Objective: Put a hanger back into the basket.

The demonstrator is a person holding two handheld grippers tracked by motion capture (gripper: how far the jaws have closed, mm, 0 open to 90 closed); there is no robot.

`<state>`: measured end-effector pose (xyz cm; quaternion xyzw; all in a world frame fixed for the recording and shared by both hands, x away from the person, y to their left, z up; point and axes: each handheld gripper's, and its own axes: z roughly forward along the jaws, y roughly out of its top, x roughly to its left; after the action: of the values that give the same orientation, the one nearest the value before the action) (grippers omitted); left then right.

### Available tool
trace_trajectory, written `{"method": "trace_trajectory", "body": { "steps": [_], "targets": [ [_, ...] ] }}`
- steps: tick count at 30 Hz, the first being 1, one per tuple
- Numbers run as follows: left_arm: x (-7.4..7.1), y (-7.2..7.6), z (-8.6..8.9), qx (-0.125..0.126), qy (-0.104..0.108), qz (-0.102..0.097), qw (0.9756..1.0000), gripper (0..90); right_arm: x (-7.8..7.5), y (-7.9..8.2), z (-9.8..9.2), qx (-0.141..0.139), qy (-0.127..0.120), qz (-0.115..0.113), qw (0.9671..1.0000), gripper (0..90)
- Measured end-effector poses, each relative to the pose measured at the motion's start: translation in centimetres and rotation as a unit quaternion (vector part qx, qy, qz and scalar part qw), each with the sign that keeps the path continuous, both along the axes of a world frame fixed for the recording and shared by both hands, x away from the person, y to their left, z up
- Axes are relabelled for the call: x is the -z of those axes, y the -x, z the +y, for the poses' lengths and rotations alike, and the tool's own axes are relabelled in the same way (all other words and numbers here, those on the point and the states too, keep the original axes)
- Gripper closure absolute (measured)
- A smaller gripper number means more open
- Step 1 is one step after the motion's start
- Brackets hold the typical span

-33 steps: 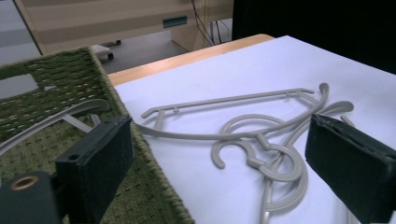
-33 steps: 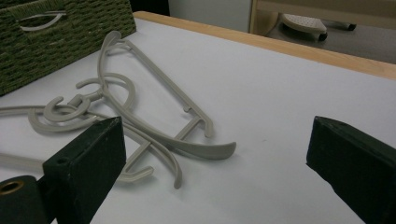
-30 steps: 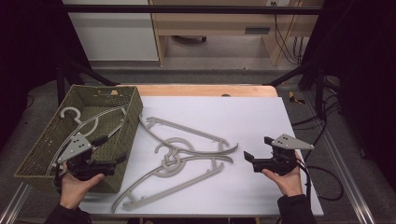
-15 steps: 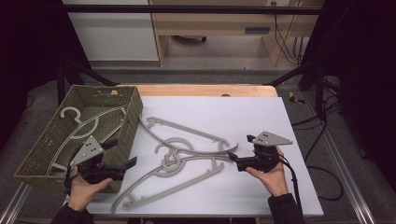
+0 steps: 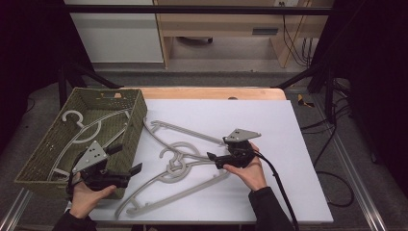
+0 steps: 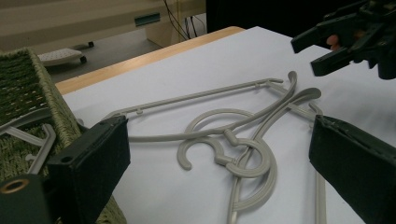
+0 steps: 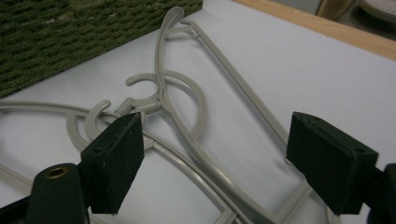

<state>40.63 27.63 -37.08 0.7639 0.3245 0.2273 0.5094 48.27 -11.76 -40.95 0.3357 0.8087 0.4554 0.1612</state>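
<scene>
Several grey plastic hangers point(image 5: 174, 168) lie tangled on the white board, hooks interlocked point(image 6: 247, 154) point(image 7: 161, 100). Another grey hanger point(image 5: 71, 112) rests inside the green woven basket point(image 5: 133, 137). My right gripper point(image 5: 214, 160) sits low at the right end of the tangle, pointing left. Its jaws have just been closing but stand apart, with hanger arms lying under and between them untouched point(image 7: 222, 158). My left gripper point(image 5: 126, 159) hovers by the basket's near right corner, open and holding nothing point(image 6: 224, 168). In the left gripper view the right gripper point(image 6: 341, 42) shows beyond the hangers.
The basket point(image 6: 28, 79) point(image 7: 70, 32) takes up the table's left side. A wooden strip point(image 5: 207, 93) borders the board's far edge. Bare white board point(image 5: 274, 125) stretches to the right and back. Cables point(image 5: 332, 183) hang off the right side, over the floor.
My right gripper has slid left across the board to the hangers and its jaws have narrowed somewhat. The left gripper has barely shifted. The hangers lie as before.
</scene>
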Motion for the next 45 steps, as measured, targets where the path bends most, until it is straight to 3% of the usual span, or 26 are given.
{"method": "trace_trajectory", "body": {
  "steps": [14, 18, 22, 27, 32, 42, 45],
  "targets": [
    [-0.1, 0.0, 0.2, -0.001, 0.001, 0.0, 1.0, 5.2, 3.6, -3.5, 4.6, -0.019, 0.066, 0.054, 0.9962, 36.1],
    [-0.1, 0.0, 0.2, 0.0, 0.0, 0.0, 1.0, 5.3, 4.5, -4.0, 4.9, -0.015, 0.071, 0.072, 0.9948, 41.3],
    [-0.1, 0.0, 0.2, -0.001, 0.0, 0.0, 1.0, 5.4, 5.4, -4.4, 5.1, -0.015, 0.097, 0.083, 0.9917, 47.9],
    [-0.1, 0.0, 0.2, 0.0, 0.0, 0.001, 1.0, 5.7, 5.9, -4.8, 5.1, -0.022, 0.086, 0.1, 0.991, 53.7],
    [0.0, 0.0, 0.2, 0.002, 0.0, 0.002, 1.0, 5.8, 6.2, -5.1, 5.2, -0.023, 0.089, 0.105, 0.9902, 60.3],
    [0.0, 0.0, 0.2, 0.004, -0.001, 0.003, 1.0, 6.3, 6.2, -5.1, 5.1, -0.045, 0.114, 0.082, 0.9891, 65.4],
    [0.0, 0.0, 0.2, 0.003, -0.001, 0.002, 1.0, 6.4, 6.0, -5.1, 5.0, -0.046, 0.111, 0.08, 0.9895, 70.2]
  ]
}}
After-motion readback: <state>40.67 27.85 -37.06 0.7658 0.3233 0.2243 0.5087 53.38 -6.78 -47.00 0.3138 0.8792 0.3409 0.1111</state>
